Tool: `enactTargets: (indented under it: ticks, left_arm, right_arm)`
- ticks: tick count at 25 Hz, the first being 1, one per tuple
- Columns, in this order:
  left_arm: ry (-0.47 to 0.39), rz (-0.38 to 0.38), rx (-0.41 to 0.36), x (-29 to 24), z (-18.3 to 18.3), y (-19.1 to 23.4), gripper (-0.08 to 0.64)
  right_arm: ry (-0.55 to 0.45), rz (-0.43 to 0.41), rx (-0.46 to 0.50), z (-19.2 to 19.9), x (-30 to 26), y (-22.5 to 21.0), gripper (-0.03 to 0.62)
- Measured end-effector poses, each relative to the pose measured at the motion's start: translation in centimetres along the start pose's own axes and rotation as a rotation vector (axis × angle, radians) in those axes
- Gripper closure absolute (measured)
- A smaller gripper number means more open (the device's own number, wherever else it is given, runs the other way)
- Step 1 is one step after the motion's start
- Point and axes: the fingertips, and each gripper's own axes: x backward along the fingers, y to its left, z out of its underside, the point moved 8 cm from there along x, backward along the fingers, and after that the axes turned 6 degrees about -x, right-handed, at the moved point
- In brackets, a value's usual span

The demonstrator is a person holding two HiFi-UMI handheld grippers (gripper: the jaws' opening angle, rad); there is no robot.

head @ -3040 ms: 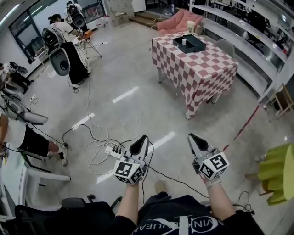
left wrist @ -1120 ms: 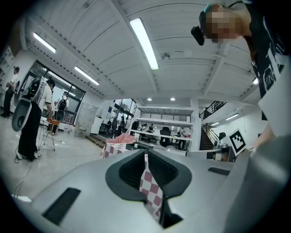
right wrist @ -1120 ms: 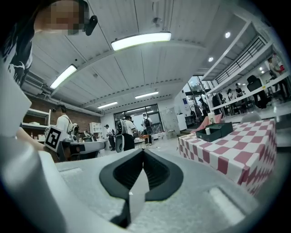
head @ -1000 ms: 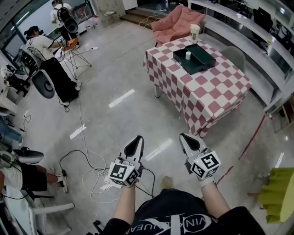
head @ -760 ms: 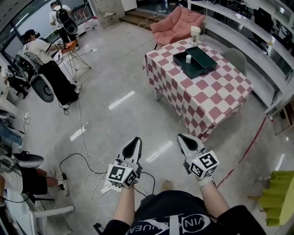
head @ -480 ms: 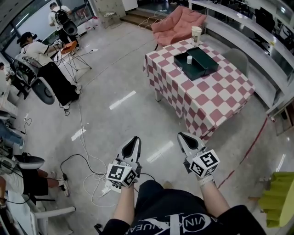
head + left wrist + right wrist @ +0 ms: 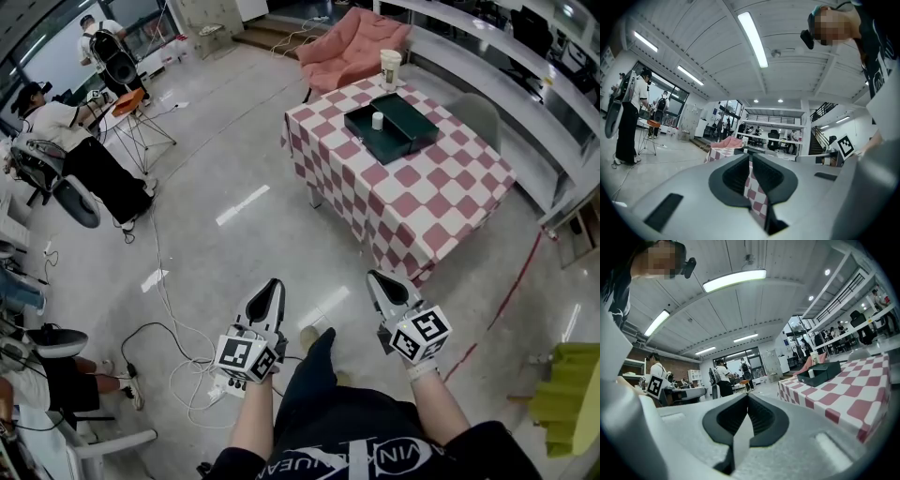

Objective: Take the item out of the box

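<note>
A dark green open box (image 7: 392, 127) sits on the far part of a table with a red-and-white checked cloth (image 7: 422, 202). A small white item (image 7: 377, 121) stands inside the box. In the right gripper view the box (image 7: 820, 372) and the item (image 7: 810, 373) show far ahead on the right. My left gripper (image 7: 274, 285) and right gripper (image 7: 379, 279) are held level over the floor, well short of the table. Both are shut with nothing between the jaws. In the left gripper view only the checked cloth (image 7: 753, 188) shows past the shut left gripper (image 7: 751, 157).
A paper cup (image 7: 389, 67) stands at the table's far edge, with a pink armchair (image 7: 352, 37) behind it. A grey chair (image 7: 476, 114) is at the table's right side. Cables and a power strip (image 7: 187, 370) lie on the floor at my left. People with equipment (image 7: 89, 164) are at the far left. A yellow-green chair (image 7: 567, 394) is at the right.
The table and box have drawn nearer and shifted a little left in the head view. The person's leg has stepped forward between the grippers. Both grippers stay shut.
</note>
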Motion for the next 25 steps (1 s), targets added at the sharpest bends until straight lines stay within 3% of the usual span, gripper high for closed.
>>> enactTargets:
  ticks: [8, 25]
  left_arm:
    - [-0.002, 0.070, 0.016, -4.8, 0.7, 1.9, 0.534]
    - [0.014, 0.198, -0.005, -18.0, -1.1, 10.7, 0.534]
  right_arm:
    - [-0.019, 0.047, 0.026, -1.3, -2.5, -2.2, 0.586]
    - [-0.016, 0.106, 0.058, -5.6, -14.1, -7.7, 0.586]
